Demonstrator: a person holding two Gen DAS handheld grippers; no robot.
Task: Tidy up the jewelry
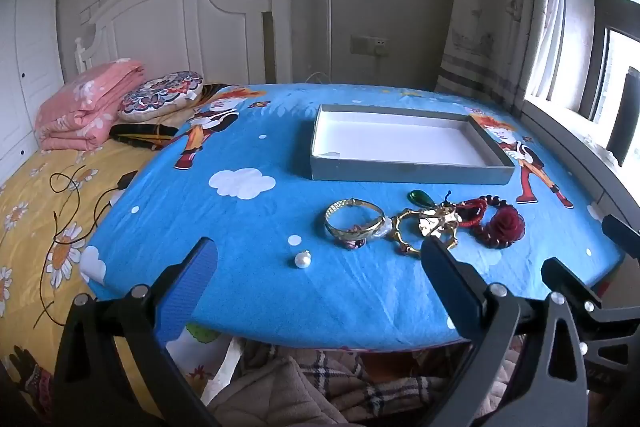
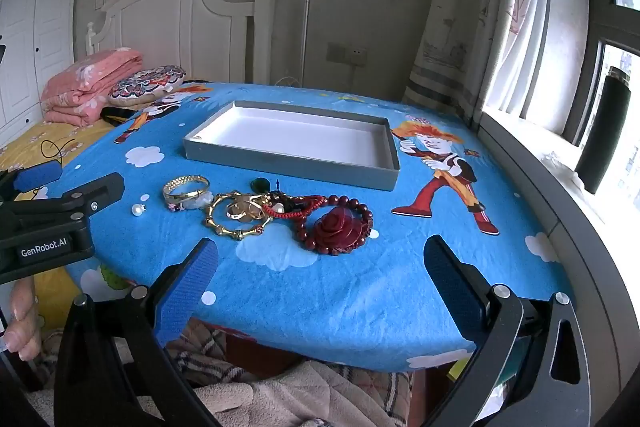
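Both grippers — left gripper, right gripper — hang wide and empty above the blue tablecloth, short of the jewelry pile and grey tray.

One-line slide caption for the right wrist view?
Open right gripper faces tangled jewelry: gold bangle, pearl, red bead bracelet, before an empty tray.

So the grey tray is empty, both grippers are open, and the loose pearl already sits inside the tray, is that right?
Not quite. The pearl is not in the tray; it lies on the blue cloth, left of the gold bangle, as the left wrist view shows. The rest holds: the grey tray is empty, and the left gripper and right gripper are open.
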